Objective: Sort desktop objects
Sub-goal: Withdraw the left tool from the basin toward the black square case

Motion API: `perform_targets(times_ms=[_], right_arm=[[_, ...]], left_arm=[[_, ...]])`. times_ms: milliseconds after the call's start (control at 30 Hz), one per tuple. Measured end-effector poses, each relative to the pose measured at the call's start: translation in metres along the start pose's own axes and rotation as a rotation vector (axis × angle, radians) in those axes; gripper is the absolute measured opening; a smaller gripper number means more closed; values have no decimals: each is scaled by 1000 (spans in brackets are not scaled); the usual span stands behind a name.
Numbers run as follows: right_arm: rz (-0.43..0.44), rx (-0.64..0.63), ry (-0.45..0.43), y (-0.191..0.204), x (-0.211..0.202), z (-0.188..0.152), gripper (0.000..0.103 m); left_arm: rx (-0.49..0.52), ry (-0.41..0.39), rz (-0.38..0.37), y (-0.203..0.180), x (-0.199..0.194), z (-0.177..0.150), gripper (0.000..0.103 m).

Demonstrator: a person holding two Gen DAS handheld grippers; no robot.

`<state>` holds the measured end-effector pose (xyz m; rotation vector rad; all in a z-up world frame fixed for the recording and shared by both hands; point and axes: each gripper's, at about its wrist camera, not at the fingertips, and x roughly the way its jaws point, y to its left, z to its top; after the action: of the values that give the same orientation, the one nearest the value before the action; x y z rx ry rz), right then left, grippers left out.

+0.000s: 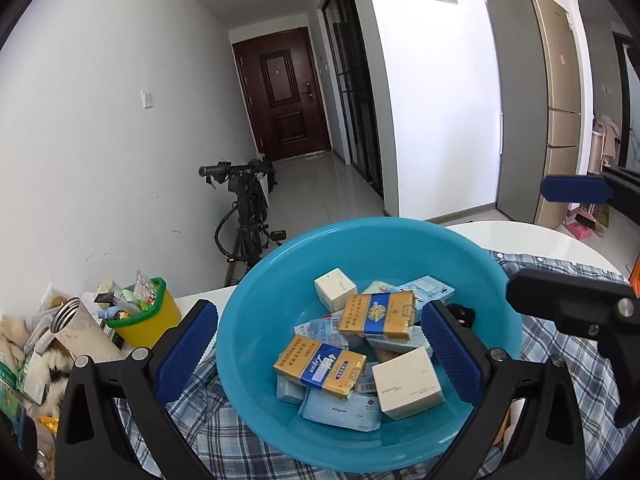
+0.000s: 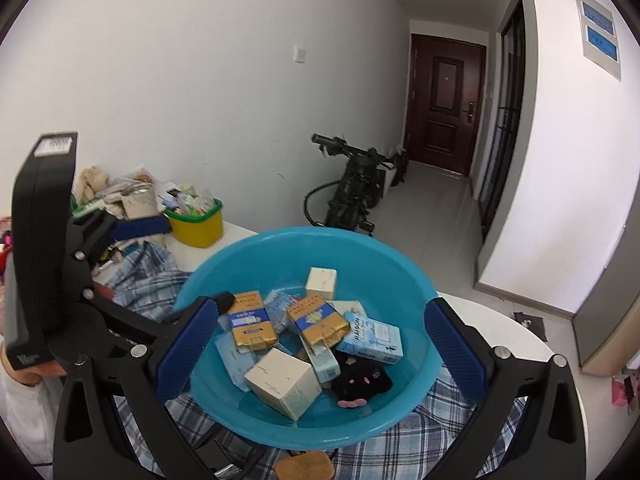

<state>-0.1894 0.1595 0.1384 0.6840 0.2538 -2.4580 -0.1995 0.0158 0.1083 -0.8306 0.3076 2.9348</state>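
A turquoise basin [image 1: 280,276] sits on a plaid shirt [image 1: 568,360] and holds several small boxes. Among them are two gold-and-blue packs [image 1: 320,366] [image 1: 376,314], cream cubes [image 1: 408,382], pale blue packs and a black plush toy [image 2: 362,380]. My left gripper [image 1: 320,348] hovers over the near rim, jaws wide apart, with nothing pressed between its pads. My right gripper [image 2: 320,344] straddles the same basin [image 2: 248,252], also open and empty. In the right wrist view a blue pad [image 2: 140,226] of the left tool shows at the left edge.
A yellow bin with a green rim [image 1: 144,320] [image 2: 196,224] full of small items stands left of the basin, beside a metal flask [image 1: 80,332] and a clutter pile. The white table [image 1: 520,236] curves off to the right. A scooter [image 1: 244,216] stands by the wall. A wooden piece [image 2: 306,466] lies near.
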Motion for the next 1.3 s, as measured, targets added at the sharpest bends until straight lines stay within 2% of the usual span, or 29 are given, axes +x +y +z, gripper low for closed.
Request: perform_targets(times_ms=[133, 233, 333, 433, 533, 700, 833, 933, 1133, 1233, 1300], right_arm=[[10, -9, -27, -2, -12, 4, 103], [2, -3, -21, -7, -15, 1, 103], [19, 22, -34, -12, -20, 2, 103], [115, 46, -91, -13, -37, 6, 103], [119, 27, -113, -8, -46, 7, 103], [133, 54, -125, -16, -49, 5, 103], [154, 127, -175, -34, -58, 5, 103], [187, 162, -198, -43, -63, 4, 103], [163, 162, -176, -42, -57, 5, 103], [158, 145, -166, -38, -55, 6, 103], [155, 130, -162, -34, -55, 6, 103]], left_arm=[[-3, 18, -41, -14, -6, -2, 103], [48, 45, -22, -27, -17, -13, 103], [119, 38, -14, -37, -34, -30, 103], [135, 24, -83, -46, -51, -53, 103], [153, 63, -142, -61, -53, -80, 103], [183, 137, -216, -92, -31, -124, 103], [116, 195, -265, -93, -5, -144, 103], [96, 221, -271, -94, 7, -155, 103], [50, 252, -308, -94, 21, -172, 103], [-3, 280, -345, -88, 26, -175, 97], [-15, 280, -338, -85, 27, -176, 93]])
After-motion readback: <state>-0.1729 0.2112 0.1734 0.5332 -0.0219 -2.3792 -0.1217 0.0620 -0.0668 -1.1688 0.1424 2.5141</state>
